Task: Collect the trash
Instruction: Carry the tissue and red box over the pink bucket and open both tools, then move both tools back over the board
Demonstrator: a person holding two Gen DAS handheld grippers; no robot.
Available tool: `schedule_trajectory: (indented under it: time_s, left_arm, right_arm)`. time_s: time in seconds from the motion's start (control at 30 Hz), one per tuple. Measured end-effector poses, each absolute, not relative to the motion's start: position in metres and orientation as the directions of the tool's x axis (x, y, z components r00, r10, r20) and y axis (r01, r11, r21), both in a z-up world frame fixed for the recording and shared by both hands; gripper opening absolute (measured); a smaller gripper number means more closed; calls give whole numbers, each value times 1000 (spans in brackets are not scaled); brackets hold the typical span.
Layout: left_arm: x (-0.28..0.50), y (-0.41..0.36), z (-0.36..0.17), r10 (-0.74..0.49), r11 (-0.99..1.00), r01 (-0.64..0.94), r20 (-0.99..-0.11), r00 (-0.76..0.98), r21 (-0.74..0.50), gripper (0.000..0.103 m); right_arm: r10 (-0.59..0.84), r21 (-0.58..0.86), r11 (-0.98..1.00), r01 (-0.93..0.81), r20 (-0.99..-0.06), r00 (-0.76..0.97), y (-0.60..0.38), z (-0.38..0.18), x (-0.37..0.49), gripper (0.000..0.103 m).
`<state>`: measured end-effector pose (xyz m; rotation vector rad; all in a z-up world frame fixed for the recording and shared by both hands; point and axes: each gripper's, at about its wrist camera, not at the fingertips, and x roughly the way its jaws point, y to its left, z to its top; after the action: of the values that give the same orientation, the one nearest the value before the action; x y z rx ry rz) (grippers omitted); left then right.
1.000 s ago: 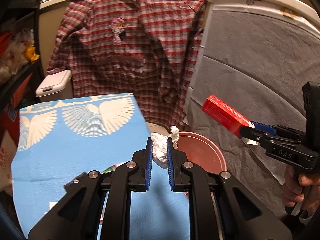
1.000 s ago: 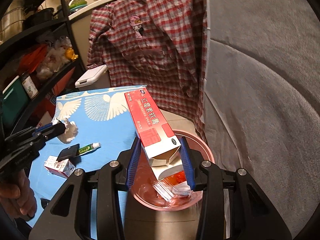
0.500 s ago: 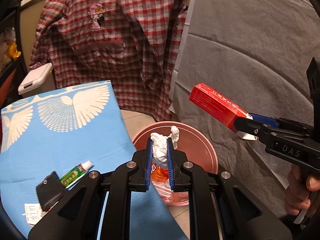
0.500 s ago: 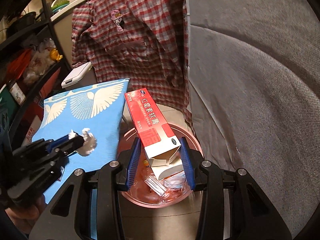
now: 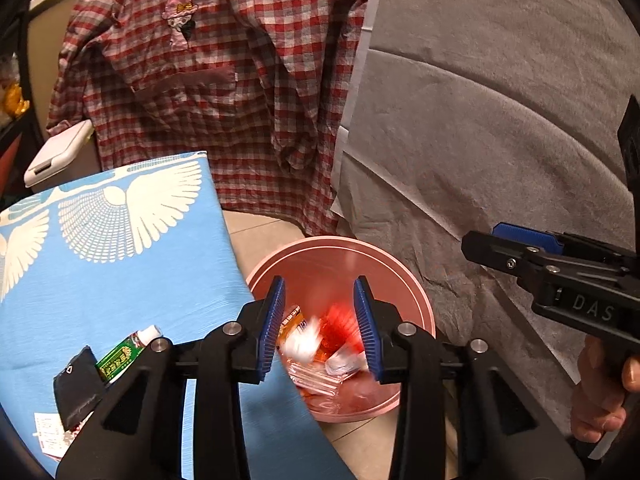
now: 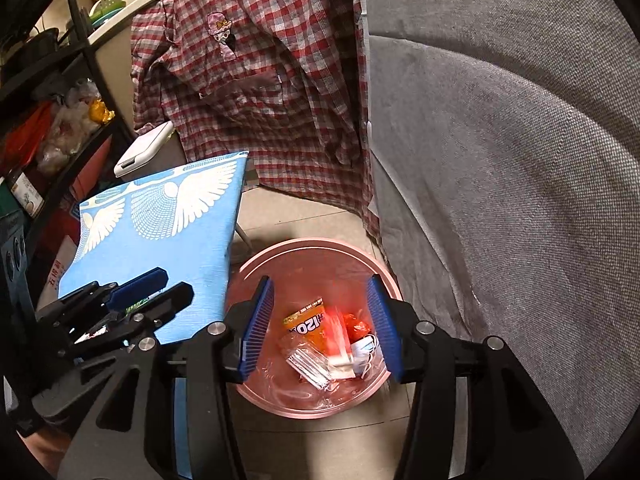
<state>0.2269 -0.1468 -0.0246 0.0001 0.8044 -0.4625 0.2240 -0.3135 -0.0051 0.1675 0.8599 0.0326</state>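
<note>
Left gripper point(image 5: 320, 320) and right gripper point(image 6: 322, 326) now spread wide, empty, above pink bin point(image 6: 256, 262). Tissue and red carton just dropped in. Ointment tube point(image 5: 128, 352) left on worktop point(image 5: 100, 272), behind-left.

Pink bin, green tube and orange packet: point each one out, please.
Pink bin point(image 6: 256, 258): right wrist view, on its far left rim.
Green tube point(image 5: 120, 358): left wrist view, on its green label.
Orange packet point(image 6: 306, 320): right wrist view, on its printed front.
</note>
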Motion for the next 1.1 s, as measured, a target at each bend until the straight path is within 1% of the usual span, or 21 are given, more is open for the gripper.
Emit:
schedule_trajectory:
  time_s: [0.23,0.43,0.6,0.83,0.9,1.0,1.07,1.1]
  left_arm:
    - [222,-130,-11,-408,900,396,-669,622,-180,36]
    - [205,-95,9,-394,907,392,-640,659,-154,36]
    - [191,-36,28,-363,925,351,-607,707,-145,34]
    - [173,62,37,-277,960,244,-593,756,-137,25]
    - [169,83,36,-255,967,215,-593,764,-139,24]
    - [165,119,34,-220,975,162,-597,772,-149,21]
    - [162,135,33,-201,979,140,-596,777,-148,21]
    - [161,139,32,-197,980,133,-597,778,-151,21]
  right_arm:
    - [127,183,983,9,-718,684,-308,2,219,49]
    - [169,186,981,-57,-670,723,-289,13,209,49]
    - [213,173,976,-131,-644,735,-266,18,201,49]
    - [311,206,950,-233,-621,720,-228,21,192,49]
    - [336,219,942,-254,-618,711,-218,21,191,48]
    - [360,222,933,-284,-615,702,-200,21,191,42]
    - [379,225,925,-306,-615,692,-188,20,193,34]
    - [387,228,921,-316,-616,686,-182,19,193,33]
